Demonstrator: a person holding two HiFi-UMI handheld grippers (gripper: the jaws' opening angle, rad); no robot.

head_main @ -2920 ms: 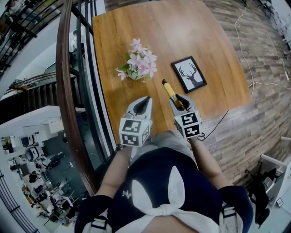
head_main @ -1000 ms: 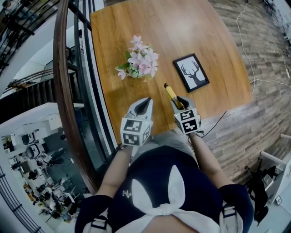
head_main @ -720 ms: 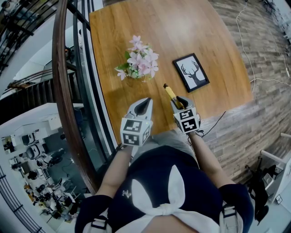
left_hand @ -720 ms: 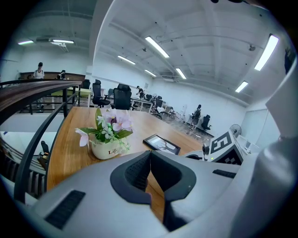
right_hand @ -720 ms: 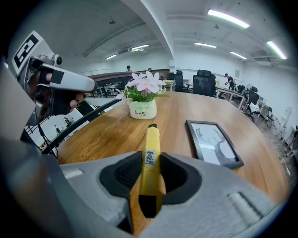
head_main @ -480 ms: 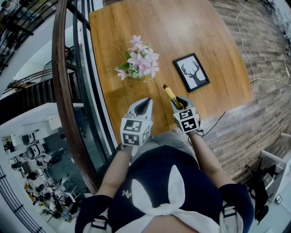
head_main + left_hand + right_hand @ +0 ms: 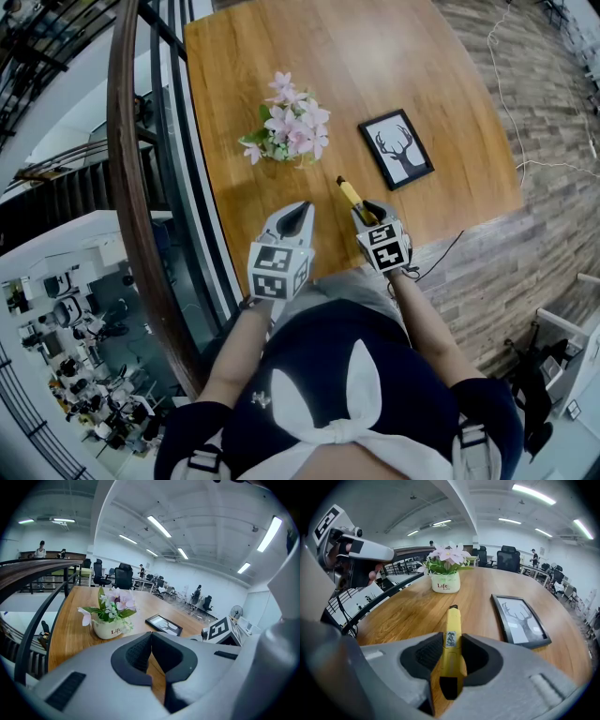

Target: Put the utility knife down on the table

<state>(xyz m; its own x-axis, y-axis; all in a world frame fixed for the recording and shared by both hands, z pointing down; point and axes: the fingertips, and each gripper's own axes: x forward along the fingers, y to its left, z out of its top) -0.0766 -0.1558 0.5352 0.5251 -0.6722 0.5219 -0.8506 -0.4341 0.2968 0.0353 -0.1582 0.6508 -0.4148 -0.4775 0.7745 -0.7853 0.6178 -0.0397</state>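
My right gripper [image 7: 367, 212] [image 7: 451, 657] is shut on a yellow utility knife [image 7: 452, 641] [image 7: 352, 195]. Both pads press its sides and its black tip points away over the wooden table [image 7: 375, 66], toward the flower pot. The knife hangs above the table near the front edge. My left gripper [image 7: 296, 217] [image 7: 151, 654] hovers to the left, over the table's near edge. Its jaws are shut with nothing between them.
A white pot of pink flowers [image 7: 286, 127] [image 7: 446, 569] stands mid-table, ahead of both grippers. A black picture frame with a deer print [image 7: 396, 150] [image 7: 519, 620] lies flat to the right. A dark railing [image 7: 127, 187] runs along the table's left side.
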